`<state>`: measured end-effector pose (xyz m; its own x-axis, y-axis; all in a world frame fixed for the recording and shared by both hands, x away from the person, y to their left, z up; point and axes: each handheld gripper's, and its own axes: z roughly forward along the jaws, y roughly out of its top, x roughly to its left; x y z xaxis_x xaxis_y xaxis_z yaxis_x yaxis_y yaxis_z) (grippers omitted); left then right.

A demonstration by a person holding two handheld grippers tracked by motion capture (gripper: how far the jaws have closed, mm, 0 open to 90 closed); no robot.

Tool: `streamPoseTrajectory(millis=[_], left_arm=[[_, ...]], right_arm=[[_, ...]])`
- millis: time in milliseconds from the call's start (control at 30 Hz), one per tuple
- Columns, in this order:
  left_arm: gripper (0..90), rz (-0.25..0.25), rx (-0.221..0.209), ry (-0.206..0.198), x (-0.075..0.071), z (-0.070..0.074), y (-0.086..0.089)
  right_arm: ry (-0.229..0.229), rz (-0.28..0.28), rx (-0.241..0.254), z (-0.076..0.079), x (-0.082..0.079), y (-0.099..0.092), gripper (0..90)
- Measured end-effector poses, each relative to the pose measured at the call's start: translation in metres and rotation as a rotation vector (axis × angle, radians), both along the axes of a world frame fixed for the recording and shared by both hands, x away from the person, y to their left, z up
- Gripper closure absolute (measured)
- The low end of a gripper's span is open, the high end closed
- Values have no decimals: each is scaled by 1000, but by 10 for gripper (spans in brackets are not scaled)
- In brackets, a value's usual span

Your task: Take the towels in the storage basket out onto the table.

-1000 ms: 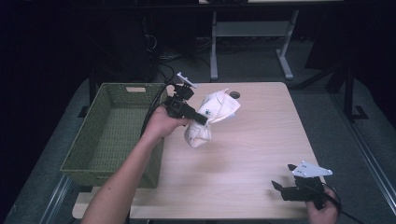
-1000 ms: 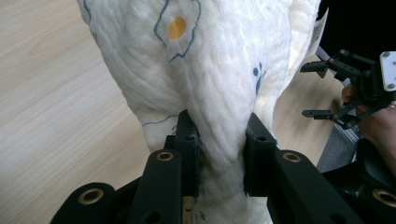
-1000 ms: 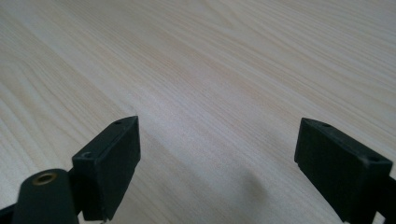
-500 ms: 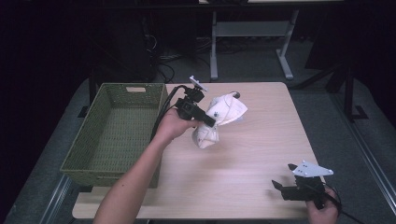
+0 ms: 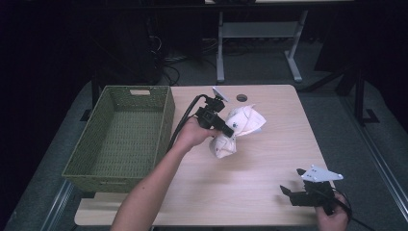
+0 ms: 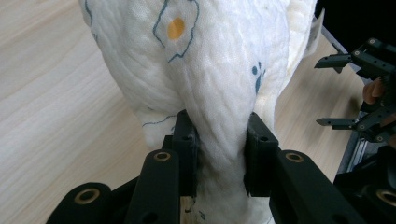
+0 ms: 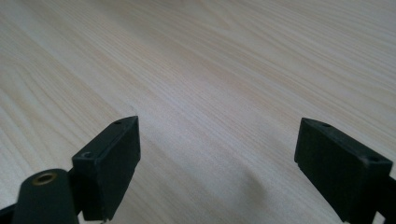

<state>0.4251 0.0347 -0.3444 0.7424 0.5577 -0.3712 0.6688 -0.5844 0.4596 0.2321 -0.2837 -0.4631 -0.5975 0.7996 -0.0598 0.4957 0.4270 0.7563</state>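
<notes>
A white cloth (image 5: 243, 126) with small blue and orange prints is bunched up near the middle of the wooden table (image 5: 260, 197). My left gripper (image 5: 229, 130) is shut on it. In the left gripper view both pads pinch a gathered fold of the cloth (image 6: 201, 60), which hangs out beyond my left gripper (image 6: 219, 140) towards the tabletop. My right gripper (image 5: 290, 182) stays open low over the front right corner of the table. Only bare wood lies between the wide-apart jaws of my right gripper (image 7: 217, 154).
A green woven basket (image 5: 166, 120) with nothing in it stands along the table's left side. A round cable hole (image 5: 241, 97) sits near the far edge. My right gripper (image 6: 359, 88) also appears far off in the left gripper view. Dark floor and a desk frame lie beyond.
My left hand has carried the cloth a little to the right and lower, away from the basket. The right gripper has kept still.
</notes>
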Motion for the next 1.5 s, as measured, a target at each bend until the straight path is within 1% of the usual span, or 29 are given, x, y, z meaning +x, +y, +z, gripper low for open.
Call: streamPoseTrajectory(millis=[100, 133, 167, 200, 267, 300, 333, 400, 467, 500, 533, 567, 600, 633, 700, 800, 833, 867, 900, 1000, 1033, 1133, 1233, 1300, 1367, 1400, 1433, 1467, 1500], left_arm=[[703, 14, -24, 15, 1, -11, -8], [703, 14, -24, 15, 1, -11, -8], [703, 33, -27, 14, 1, -17, -10], [703, 33, -27, 14, 1, -17, -10], [703, 43, -33, 18, 1, -23, -12], [703, 54, -31, 31, 0, -30, -16], [703, 54, -31, 31, 0, -30, -16], [703, 52, -15, 34, 1, -35, -19], [702, 52, -13, 44, 2, -39, -23], [702, 41, -3, 41, 3, -40, -24], [700, 44, 4, 43, 3, -42, -26], [694, 43, 6, 48, 3, -45, -29], [692, 43, 6, 48, 3, -45, -29], [688, 44, 9, 44, 2, -49, -32], [688, 47, 11, 44, 2, -51, -33], [688, 53, 15, 54, 2, -57, -36], [688, 57, 13, 65, 1, -60, -38], [688, 57, 13, 65, 1, -60, -38], [684, 58, 14, 69, 0, -63, -41], [649, 52, 10, 73, 0, -66, -43], [643, 54, 1, 76, -1, -69, -44], [628, 65, -4, 77, -1, -72, -44], [618, 79, -24, 93, -2, -76, -44], [617, 76, -25, 97, -2, -77, -44], [582, 77, -28, 87, -4, -76, -45], [582, 76, -30, 84, -4, -75, -45], [554, 72, -36, 80, -5, -75, -45], [554, 66, -40, 78, -6, -75, -46], [495, 65, -32, 57, -9, -74, -46]], right_arm=[[-3, -4, 5, 0, 1, 0, 140], [-3, -4, 5, 0, 1, 0, 140], [-2, -8, 5, 0, 1, -1, 140], [-2, -8, 5, 0, 1, -1, 140], [7, -13, 6, 0, 1, 0, 140], [1, -7, 3, 0, 1, -1, 140], [1, -7, 3, 0, 1, -1, 140], [-1, -4, 4, -1, 1, -1, 140], [0, -3, 6, 0, 1, -1, 140], [-5, -1, 4, 0, 2, -1, 140], [-4, -2, 5, 0, 1, -1, 140], [-3, -2, 6, 0, 2, -1, 140], [-3, -2, 6, 0, 2, -1, 140], [-4, -3, 6, 0, 2, -1, 140], [-4, -4, 5, 0, 2, -1, 140], [0, -4, 6, -1, 2, -1, 140], [0, -2, 9, 0, 2, -1, 140], [0, -2, 9, 0, 2, -1, 140], [0, -2, 8, 0, 2, -2, 140], [0, -4, 10, 0, 2, -2, 140], [1, -5, 10, 0, 2, -3, 140], [1, -4, 10, 0, 2, -3, 140], [-2, -4, 11, 1, 1, -3, 140], [-3, -5, 11, 1, 1, -3, 140], [-1, -5, 8, 1, 1, -2, 140], [-1, -5, 8, 1, 1, -2, 140], [-1, -4, 7, 1, 1, -2, 140], [-1, -4, 7, 1, 1, -2, 140], [-1, -4, 7, 1, 1, -2, 140]])
